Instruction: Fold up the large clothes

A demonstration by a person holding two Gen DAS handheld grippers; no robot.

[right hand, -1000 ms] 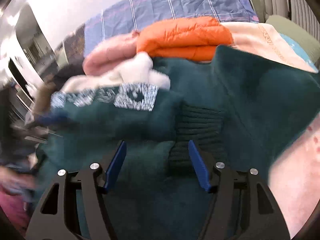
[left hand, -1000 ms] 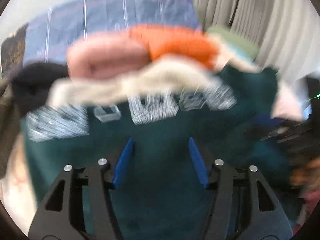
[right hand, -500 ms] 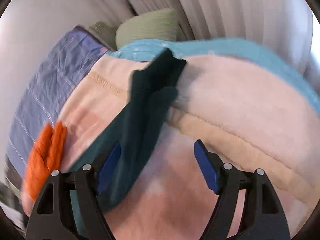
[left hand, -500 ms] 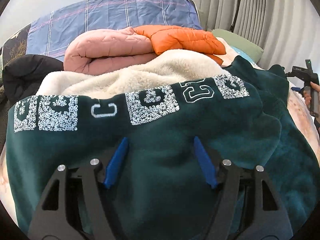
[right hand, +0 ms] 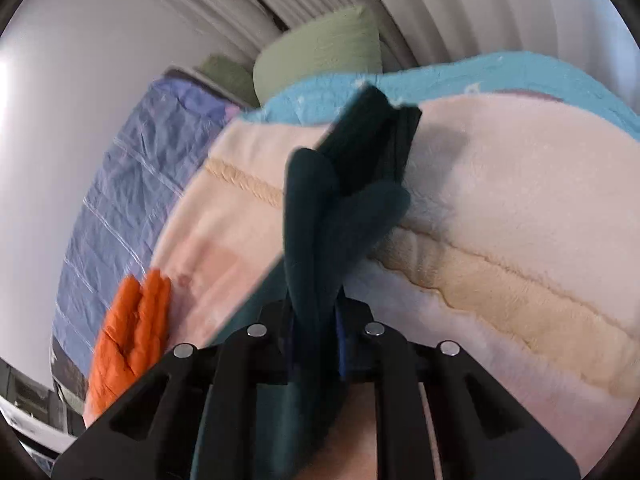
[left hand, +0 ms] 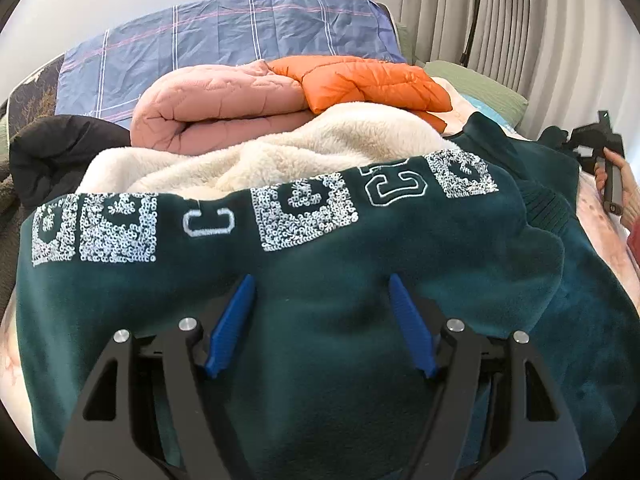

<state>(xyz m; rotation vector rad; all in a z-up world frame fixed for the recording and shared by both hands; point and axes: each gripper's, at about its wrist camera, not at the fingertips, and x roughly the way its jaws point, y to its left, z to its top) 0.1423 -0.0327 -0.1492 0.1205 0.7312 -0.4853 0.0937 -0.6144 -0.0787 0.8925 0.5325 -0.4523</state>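
A dark green sweatshirt [left hand: 320,248] with sequinned letter patches lies spread across the bed and fills the left wrist view. My left gripper [left hand: 322,280] hovers just over its lower body, open, with only flat cloth under the blue fingers. At the far right of that view a hand holds my right gripper [left hand: 600,140] at the garment's outstretched sleeve. In the right wrist view the green sleeve [right hand: 320,208] runs bunched out from between the jaws of my right gripper [right hand: 316,312], which are closing and pinch it.
Behind the sweatshirt lie a cream fleece [left hand: 280,160], a folded pink quilted jacket [left hand: 216,108], an orange puffer jacket [left hand: 368,80] and a black garment [left hand: 60,148]. A pale pink blanket [right hand: 500,184] covers the bed. A green pillow [right hand: 320,52] and curtains stand beyond.
My right gripper swung away from the sweatshirt's body out to the sleeve end and shut on it. The left gripper stayed over the body, its fingers a little wider.
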